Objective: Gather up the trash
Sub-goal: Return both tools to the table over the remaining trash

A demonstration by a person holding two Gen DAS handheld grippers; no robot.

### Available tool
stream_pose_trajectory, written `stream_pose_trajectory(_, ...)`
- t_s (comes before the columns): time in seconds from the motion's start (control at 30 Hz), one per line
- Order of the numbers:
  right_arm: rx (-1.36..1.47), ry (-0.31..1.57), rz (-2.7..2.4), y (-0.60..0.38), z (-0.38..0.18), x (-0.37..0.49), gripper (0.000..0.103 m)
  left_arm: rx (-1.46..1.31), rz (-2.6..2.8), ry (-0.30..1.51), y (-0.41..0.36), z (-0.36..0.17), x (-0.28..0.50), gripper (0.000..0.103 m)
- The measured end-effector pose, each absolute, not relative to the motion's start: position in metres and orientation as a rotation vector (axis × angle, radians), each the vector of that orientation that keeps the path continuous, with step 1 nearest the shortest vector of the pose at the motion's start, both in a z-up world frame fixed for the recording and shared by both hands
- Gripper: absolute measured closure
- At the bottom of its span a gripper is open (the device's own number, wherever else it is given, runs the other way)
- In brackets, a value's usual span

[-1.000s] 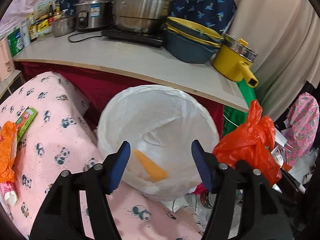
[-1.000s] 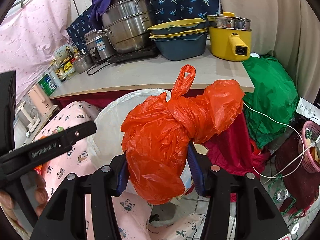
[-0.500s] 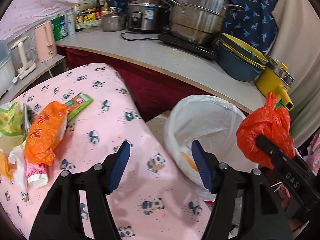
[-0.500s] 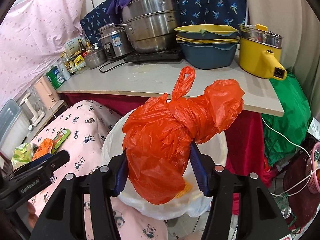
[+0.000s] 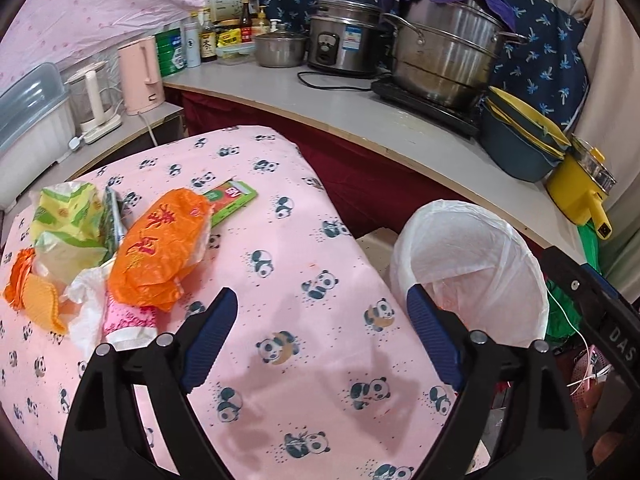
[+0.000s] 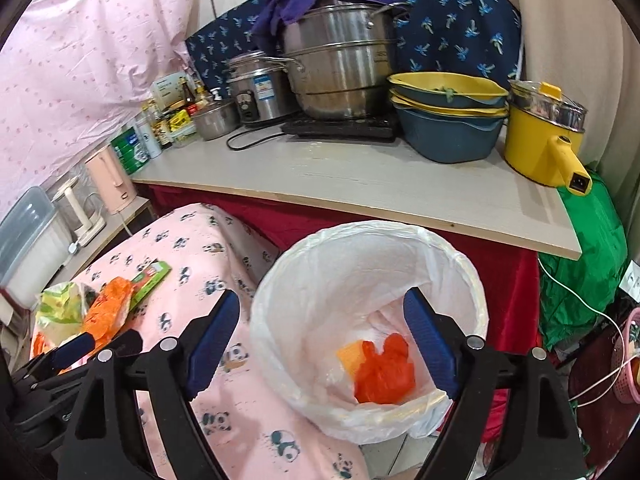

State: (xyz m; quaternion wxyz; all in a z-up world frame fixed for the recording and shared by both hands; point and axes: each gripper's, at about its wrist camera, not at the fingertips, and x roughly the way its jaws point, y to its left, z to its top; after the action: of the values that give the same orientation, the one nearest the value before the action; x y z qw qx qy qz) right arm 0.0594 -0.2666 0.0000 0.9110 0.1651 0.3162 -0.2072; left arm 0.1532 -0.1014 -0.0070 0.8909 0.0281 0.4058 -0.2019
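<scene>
The right tongs hang spread and empty above the white-lined bin, its blue pads standing to either side of the mouth. At the bottom of the liner lies the knotted orange bag, partly folded into the white plastic, with a yellow-orange scrap just beside it; how much more sits under them cannot be made out. The left tongs are likewise spread and hold nothing, poised over the panda-print cloth that covers a surface whose own make is hidden. From this side the bin shows only its rim and upper liner, the contents reduced to a faint reddish tint through the plastic. Uncollected trash is heaped at the cloth's left side: an orange wrapper with red characters, lying over one end of a green packet, a yellow-green bag beside it, a crumpled white plastic piece, a pink-and-white tube-like pack half buried beneath, and a ridged orange piece close to the frame's edge. Labels on these are too blurred to read. The counter behind carries steel pots, stacked basins and a yellow pot. The right tool's black body cuts into the left view's right edge.
</scene>
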Motion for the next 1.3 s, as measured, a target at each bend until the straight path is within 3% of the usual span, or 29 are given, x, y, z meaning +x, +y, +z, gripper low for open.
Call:
stream_pose_trajectory(0.6,0.255,0.647,-0.208,-0.141,0.035,0.082,0.021,-0.102,-0.184,0.851,0.043,0.004,0.154,0.013)
stream_pose_trajectory(1.3,0.179,0.764,-0.023,-0.017,0.001,0.138,0.021,-0.251,0.065,0.911,0.193,-0.031,0.163,0.013)
